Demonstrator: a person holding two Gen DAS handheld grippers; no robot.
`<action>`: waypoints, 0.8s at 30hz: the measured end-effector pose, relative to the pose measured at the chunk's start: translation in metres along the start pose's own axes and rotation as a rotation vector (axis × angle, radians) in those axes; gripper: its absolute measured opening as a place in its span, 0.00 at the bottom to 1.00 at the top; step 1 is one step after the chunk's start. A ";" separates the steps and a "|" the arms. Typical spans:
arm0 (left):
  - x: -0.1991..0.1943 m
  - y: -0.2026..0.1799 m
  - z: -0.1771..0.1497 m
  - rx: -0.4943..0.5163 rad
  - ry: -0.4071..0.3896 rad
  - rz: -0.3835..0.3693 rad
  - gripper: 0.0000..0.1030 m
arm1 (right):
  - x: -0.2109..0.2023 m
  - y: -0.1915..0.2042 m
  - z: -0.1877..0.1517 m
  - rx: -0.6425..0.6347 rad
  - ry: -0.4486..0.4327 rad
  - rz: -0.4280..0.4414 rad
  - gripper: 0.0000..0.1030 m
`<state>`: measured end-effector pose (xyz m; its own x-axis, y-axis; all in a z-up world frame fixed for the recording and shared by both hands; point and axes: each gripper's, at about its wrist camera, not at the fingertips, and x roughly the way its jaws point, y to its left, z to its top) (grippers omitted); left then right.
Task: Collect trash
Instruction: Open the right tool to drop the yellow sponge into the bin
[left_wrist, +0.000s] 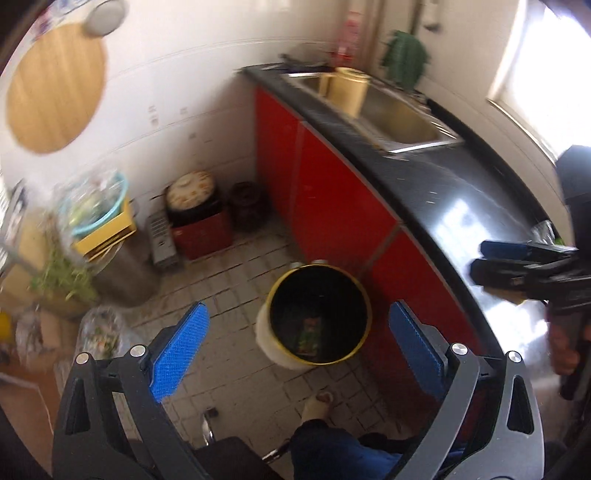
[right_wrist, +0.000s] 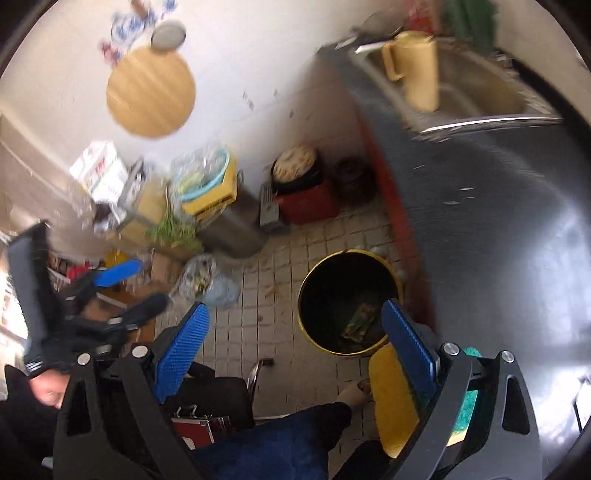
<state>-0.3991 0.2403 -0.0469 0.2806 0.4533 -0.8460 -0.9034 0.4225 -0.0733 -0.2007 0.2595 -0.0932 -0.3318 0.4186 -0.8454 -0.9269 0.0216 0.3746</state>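
Blue-padded fingers of the left hand-held gripper (left_wrist: 299, 354) frame the near foreground of the left wrist view, spread wide with nothing between them; below them a dark blue trouser leg (left_wrist: 332, 450) and a foot (left_wrist: 319, 402) on the tiled floor (left_wrist: 236, 369). Right hand-held gripper (right_wrist: 295, 350) likewise stands spread apart and grips nothing; a yellow-and-green sponge (right_wrist: 391, 402) sits just behind its right finger, at the bench edge as far as can be told; whether they touch cannot be told.

Just beyond the fingers, a round trash bin (left_wrist: 319, 317) with yellow rim and black liner stands upright on the floor, close against the red cabinet doors (left_wrist: 332, 192); a green printed wrapper (left_wrist: 310, 332) lies at its bottom, seen also from the right wrist view (right_wrist: 360, 321).

Right hand-held gripper appears at the right edge of the left view, over the black bench (left_wrist: 443, 192), motion-blurred; a hand (left_wrist: 565, 350) shows beneath it.

Left of the bin, a clear bag of scraps (left_wrist: 101, 328) lies on the floor; further off, a red box (left_wrist: 203, 232) with a pot on top, a dark round stool (left_wrist: 245, 203), and a stack with a yellow crate and a teal basin (left_wrist: 99, 210).

Farthest: a steel sink (left_wrist: 399, 114) set in the bench, a yellow jug (left_wrist: 349, 90) at its near edge, a green plant (left_wrist: 404, 59) behind; a round wooden board (left_wrist: 55, 99) hangs on the white wall.
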 end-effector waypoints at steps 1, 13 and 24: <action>-0.002 0.011 -0.003 -0.021 0.000 0.023 0.92 | 0.029 0.004 0.006 -0.007 0.036 -0.008 0.88; 0.013 0.040 -0.050 -0.099 0.105 0.043 0.92 | 0.296 -0.019 -0.009 -0.202 0.340 -0.268 0.92; 0.043 0.027 -0.029 -0.014 0.156 0.003 0.92 | 0.260 -0.027 -0.024 -0.170 0.292 -0.239 0.92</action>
<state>-0.4213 0.2485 -0.1012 0.2254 0.3261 -0.9181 -0.9088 0.4100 -0.0774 -0.2659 0.3464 -0.3326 -0.1165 0.1438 -0.9827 -0.9915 -0.0737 0.1068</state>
